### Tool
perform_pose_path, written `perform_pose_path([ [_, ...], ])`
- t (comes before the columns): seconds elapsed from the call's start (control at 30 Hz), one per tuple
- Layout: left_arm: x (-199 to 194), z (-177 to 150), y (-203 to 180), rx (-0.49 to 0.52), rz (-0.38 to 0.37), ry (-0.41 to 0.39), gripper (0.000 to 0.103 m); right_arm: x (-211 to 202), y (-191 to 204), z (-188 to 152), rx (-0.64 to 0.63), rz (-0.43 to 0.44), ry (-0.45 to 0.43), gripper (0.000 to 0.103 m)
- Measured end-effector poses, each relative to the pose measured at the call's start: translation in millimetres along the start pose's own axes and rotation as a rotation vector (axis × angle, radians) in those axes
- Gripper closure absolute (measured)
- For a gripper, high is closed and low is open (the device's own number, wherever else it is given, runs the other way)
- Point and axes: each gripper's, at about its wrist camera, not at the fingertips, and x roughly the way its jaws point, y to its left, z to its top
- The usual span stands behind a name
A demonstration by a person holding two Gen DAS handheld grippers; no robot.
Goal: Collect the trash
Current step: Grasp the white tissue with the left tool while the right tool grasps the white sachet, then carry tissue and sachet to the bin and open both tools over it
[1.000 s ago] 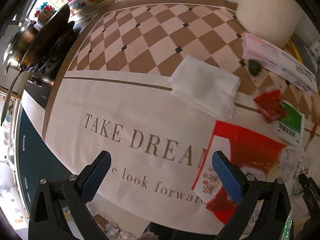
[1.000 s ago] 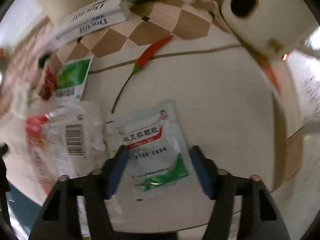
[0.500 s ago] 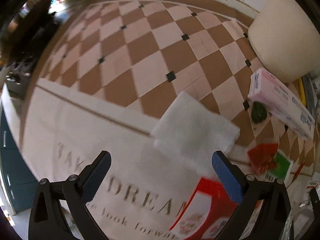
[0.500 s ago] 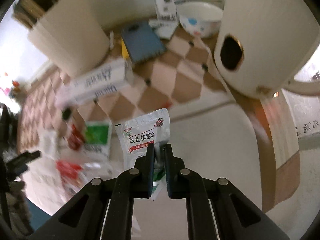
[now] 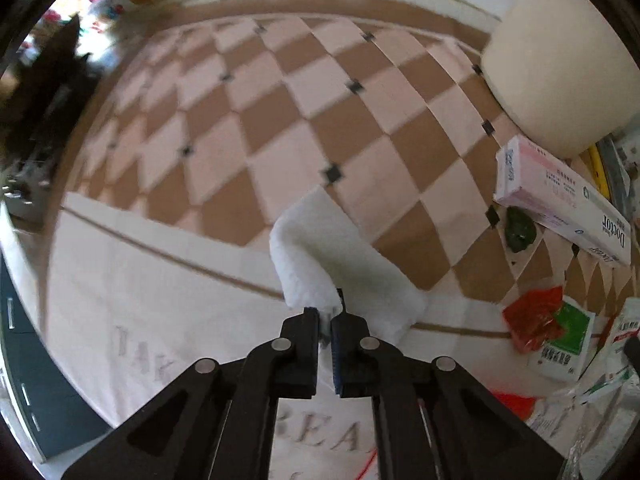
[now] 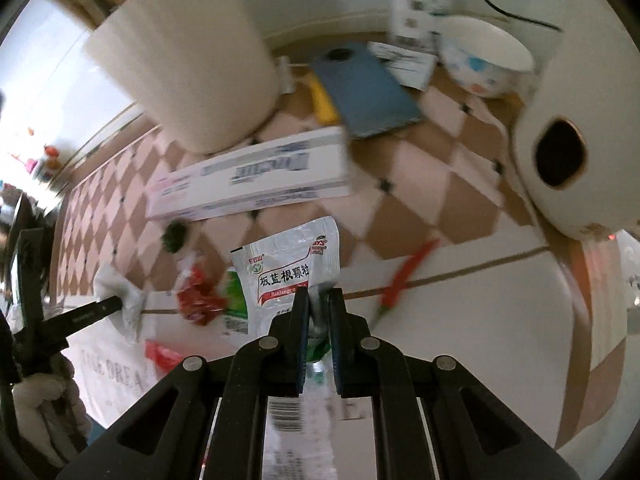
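Note:
My left gripper (image 5: 325,312) is shut on a folded white paper towel (image 5: 320,256) and holds it bent upward over the tablecloth; it also shows in the right wrist view (image 6: 116,294). My right gripper (image 6: 319,294) is shut on a white Banlangen sachet (image 6: 286,268), lifted above the table. A crumpled red wrapper (image 5: 534,314) lies beside a green-and-white sachet (image 5: 564,338). The red wrapper (image 6: 198,300) also shows in the right wrist view.
A long pink-white box (image 5: 560,196) and a big cream cylinder (image 5: 560,72) stand at the right. A red chilli (image 6: 404,276), a blue notebook (image 6: 366,92), a bowl (image 6: 486,60) and a white appliance (image 6: 580,120) lie ahead. A dark green scrap (image 5: 519,229) lies by the box.
My left gripper moved forward and closed on the paper towel, lifting its edge. My right gripper closed on the Banlangen sachet and raised it off the table.

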Motion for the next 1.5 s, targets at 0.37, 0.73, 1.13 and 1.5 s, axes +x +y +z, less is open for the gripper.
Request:
perform_pose_path([
  [0.37, -102.3, -59.2, 103.9, -0.146, 0.092, -0.199, 0.101, -33.5, 111.1, -29.9, -0.174, 0.103, -0.044, 0.093],
  [0.73, -126.7, -175.0, 284.3, -0.440, 0.155, -0.191, 0.101, -40.1, 283.2, -137.9, -0.466, 0.237, 0.038, 0.093],
  [1.13, -17.7, -365.0, 473.7, -0.857, 0.157, 0.018, 0.100, 52.2, 474.2, -376.9, -0.868, 0.285, 0.251, 0.093],
  [1.5, 231.0, -495.8, 562.3, -1.172, -0.114, 0.198, 0.100, 262.0, 527.0, -559.1, -1.003, 0.240, 0.490, 0.093],
])
